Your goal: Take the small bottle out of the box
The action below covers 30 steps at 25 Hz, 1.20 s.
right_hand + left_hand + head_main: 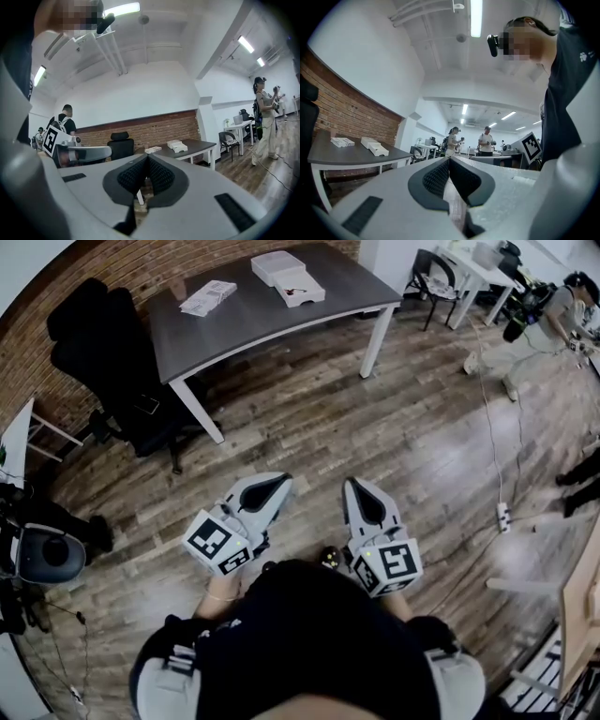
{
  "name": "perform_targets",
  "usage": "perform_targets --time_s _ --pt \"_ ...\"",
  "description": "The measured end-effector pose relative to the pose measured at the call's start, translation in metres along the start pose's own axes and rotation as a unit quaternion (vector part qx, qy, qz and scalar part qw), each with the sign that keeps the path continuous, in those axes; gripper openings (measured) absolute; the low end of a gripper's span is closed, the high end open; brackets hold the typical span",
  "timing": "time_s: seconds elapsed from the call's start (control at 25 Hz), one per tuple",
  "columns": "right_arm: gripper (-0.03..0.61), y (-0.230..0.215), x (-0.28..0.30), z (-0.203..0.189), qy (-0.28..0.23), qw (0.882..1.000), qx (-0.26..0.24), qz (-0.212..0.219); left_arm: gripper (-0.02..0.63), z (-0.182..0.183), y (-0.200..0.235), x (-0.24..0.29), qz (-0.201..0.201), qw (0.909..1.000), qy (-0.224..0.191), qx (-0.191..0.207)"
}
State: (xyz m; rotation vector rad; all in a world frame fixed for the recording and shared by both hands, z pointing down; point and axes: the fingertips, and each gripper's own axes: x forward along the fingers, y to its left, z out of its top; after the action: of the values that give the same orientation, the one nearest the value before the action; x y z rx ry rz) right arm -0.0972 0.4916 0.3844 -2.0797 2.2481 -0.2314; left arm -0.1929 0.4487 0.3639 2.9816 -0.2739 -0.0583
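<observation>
An open white box (pixel 300 287) lies on the grey table (pixel 244 329) far ahead, beside a closed white box (pixel 276 265). Something small and dark sits in the open box; I cannot make out a bottle. My left gripper (pixel 281 482) and right gripper (pixel 354 484) hang side by side over the wooden floor, well short of the table, both shut with nothing between the pads. In the left gripper view the left gripper (pixel 449 159) points level, with the boxes (pixel 375 148) off to its left. The right gripper (pixel 147 157) faces the table, the box (pixel 176 146) small beyond it.
A flat white packet (pixel 208 297) lies at the table's left end. A black office chair (pixel 103 362) stands left of the table against the brick wall. Cables and a power strip (pixel 502 515) lie on the floor at right. A person (pixel 548 320) stands at far right by white desks.
</observation>
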Motion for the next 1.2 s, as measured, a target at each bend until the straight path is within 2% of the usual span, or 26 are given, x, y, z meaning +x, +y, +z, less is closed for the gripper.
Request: perform_targets --time_s 0.64,1.2 --pt "-0.002 -0.081 -0.018 0.007 -0.007 1.000 0.007 -0.013 0.002 -0.006 -0.023 0.076 -0.005 1.0000 0.005 0.007" --pt "-0.002 -0.114 -0.019 -0.006 0.007 0.999 0.031 0.008 0.002 -0.018 -0.025 0.096 0.036 0.9992 0.016 0.000"
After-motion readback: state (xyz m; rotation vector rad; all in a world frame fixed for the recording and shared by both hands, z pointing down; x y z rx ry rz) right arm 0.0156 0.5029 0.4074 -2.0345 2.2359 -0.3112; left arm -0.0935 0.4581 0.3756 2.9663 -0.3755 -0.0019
